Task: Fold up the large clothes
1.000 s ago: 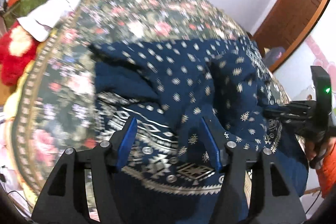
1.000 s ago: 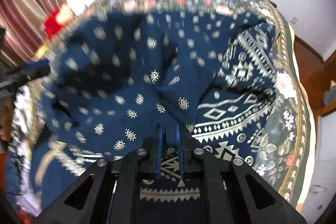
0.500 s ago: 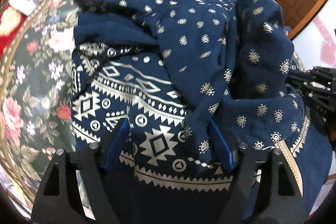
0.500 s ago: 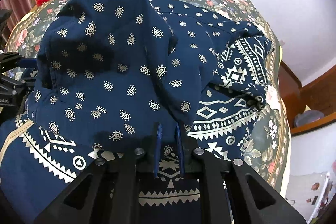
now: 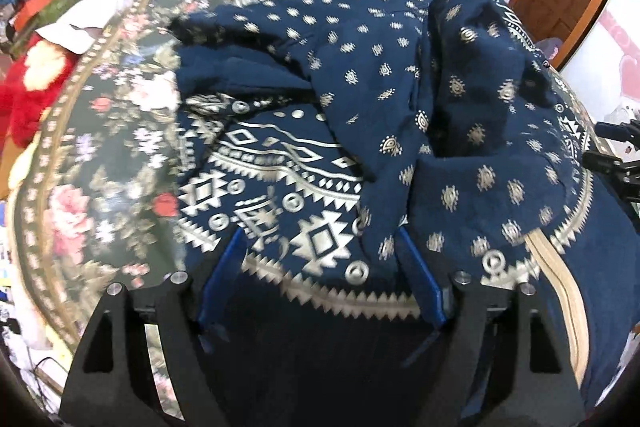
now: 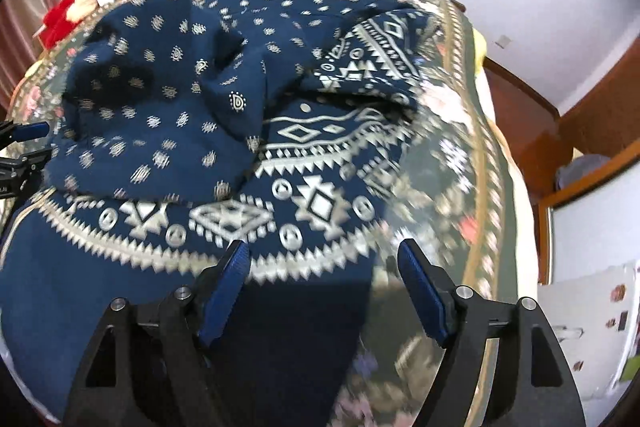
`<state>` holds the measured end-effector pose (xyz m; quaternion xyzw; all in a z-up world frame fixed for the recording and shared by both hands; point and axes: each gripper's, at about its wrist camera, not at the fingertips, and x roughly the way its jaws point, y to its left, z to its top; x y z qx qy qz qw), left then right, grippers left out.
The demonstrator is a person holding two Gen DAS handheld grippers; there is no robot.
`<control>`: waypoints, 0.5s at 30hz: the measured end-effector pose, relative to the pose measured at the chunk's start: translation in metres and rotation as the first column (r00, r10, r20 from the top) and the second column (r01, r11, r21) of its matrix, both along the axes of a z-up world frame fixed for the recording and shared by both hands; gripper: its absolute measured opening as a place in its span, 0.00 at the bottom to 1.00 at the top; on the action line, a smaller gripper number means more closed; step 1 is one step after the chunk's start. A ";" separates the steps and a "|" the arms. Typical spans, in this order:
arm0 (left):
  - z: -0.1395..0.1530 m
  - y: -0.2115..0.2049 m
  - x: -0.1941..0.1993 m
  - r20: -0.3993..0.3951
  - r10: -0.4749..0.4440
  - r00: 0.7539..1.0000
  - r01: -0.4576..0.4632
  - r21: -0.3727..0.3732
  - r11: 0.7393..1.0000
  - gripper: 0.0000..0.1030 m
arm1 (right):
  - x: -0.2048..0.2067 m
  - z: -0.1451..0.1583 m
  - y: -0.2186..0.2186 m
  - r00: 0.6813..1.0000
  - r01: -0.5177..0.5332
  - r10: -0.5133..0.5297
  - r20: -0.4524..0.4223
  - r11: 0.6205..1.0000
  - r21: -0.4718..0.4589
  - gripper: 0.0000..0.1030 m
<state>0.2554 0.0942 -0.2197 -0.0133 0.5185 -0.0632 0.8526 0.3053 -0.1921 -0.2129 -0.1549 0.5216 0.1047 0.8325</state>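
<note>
Grippers angled steeply down over navy garment (image 5: 360, 99): L gripper (image 5: 320, 247) wide open, R gripper (image 6: 324, 255) just opened, both empty.

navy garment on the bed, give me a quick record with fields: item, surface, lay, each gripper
item: navy garment with pale dotted and geometric print
surface: floral bedspread
lay: dotted part bunched loosely over the geometric border, not flat
left gripper: open above the printed border, nothing held
right gripper: jaws have just been opening, nothing between them, cloth lies below
fold: not neat yet
</note>
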 end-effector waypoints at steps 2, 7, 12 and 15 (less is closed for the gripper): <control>0.009 0.005 -0.006 0.020 0.015 1.000 -0.016 0.013 1.000 0.74 | -0.009 0.008 -0.008 1.000 0.008 -0.008 0.004 0.999 0.034 0.73; 0.028 0.026 -0.025 0.059 0.065 0.996 -0.067 0.036 0.997 0.74 | -0.040 0.028 -0.024 0.998 0.055 -0.053 -0.016 0.980 0.192 0.73; 0.019 0.048 -0.048 0.011 0.120 0.993 -0.120 0.035 0.992 0.74 | -0.071 0.036 -0.034 0.996 0.092 -0.082 -0.043 0.944 0.317 0.73; 0.009 0.059 -0.062 -0.032 0.160 0.987 -0.160 0.003 0.987 0.74 | -0.087 0.034 -0.037 0.995 0.101 -0.091 -0.045 0.928 0.359 0.73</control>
